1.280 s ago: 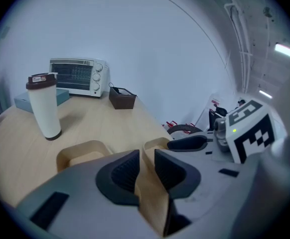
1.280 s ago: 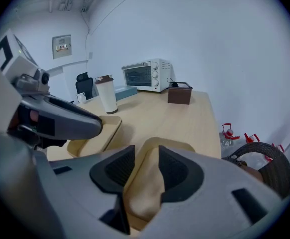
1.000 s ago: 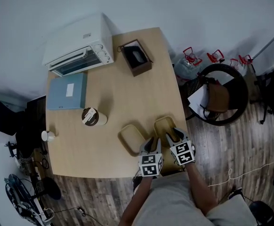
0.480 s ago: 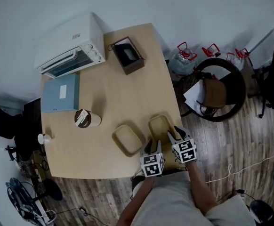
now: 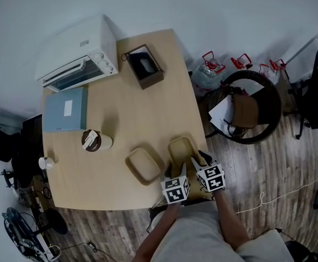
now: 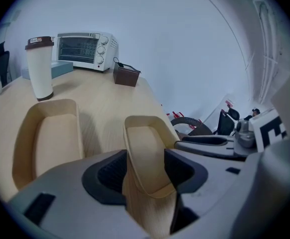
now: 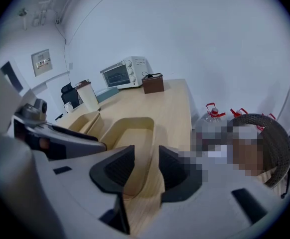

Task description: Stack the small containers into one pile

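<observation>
Container [image 6: 146,143] btwn L gripper [image 6: 147,172] fingers [image 6: 109,169], newly parted

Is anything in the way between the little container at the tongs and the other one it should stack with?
Nothing visible. Only bare table lies between the right container and the left container; the lidded cup stands off to the side.

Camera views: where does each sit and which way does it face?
Head view: person's head, steeply down onto table; left tongs, right tongs, forearms show.
Left gripper view: on left tongs, toward the toaster oven; jaws, just opened, straddle right container's end.
Right gripper view: on right tongs, same heading; jaws straddle that container's wall.
All share that container.
</observation>
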A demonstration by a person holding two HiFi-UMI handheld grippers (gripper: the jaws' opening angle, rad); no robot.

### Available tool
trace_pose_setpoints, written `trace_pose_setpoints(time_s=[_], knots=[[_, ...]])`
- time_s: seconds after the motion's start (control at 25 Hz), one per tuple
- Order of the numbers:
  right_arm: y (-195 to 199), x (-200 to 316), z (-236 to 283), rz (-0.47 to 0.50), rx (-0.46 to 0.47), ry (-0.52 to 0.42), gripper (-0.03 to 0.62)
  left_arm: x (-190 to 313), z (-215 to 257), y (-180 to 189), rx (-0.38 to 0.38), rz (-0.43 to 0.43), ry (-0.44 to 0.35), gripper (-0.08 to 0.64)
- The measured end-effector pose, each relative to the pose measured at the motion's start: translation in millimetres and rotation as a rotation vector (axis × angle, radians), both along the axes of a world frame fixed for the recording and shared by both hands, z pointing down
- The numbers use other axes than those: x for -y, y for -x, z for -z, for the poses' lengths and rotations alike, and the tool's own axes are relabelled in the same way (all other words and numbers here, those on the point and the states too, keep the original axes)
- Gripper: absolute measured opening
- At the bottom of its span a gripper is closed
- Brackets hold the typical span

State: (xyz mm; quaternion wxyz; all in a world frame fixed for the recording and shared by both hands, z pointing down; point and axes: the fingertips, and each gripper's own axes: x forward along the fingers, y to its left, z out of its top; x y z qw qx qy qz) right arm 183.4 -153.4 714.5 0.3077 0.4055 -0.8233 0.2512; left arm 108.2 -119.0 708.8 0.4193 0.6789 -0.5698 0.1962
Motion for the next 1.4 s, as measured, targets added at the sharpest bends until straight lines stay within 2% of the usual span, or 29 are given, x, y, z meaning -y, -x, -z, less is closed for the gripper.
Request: trace_pose_setpoints(time_s=[0.32, 0.6, 1.04, 1.4], knots=[[6.3, -1.3, -7.0, 0.027, -0.003, 0.03, 0.153, 3.9, 0.5, -7.7, -0.039, -0.027, 0.005, 0.224], [11.3, -3.4, -7.1, 0.046, -0.009, 0.031, 0.153, 4.5, 0.4, -16.3, -0.073, -0.097, -0.004, 0.224], [10.6, -3.7, 1.4, 0.039, -0.005, 0.011, 0.15, 0.1, 4.0, -18.4, -0.103, -0.118, 0.003, 0.224], [22.3, -4.5, 22.8, 0.065, 0.019, -0.016, 0.153, 3.0, 26.4, -5.3, -0.105, -0.082, -0.05, 0.222]])
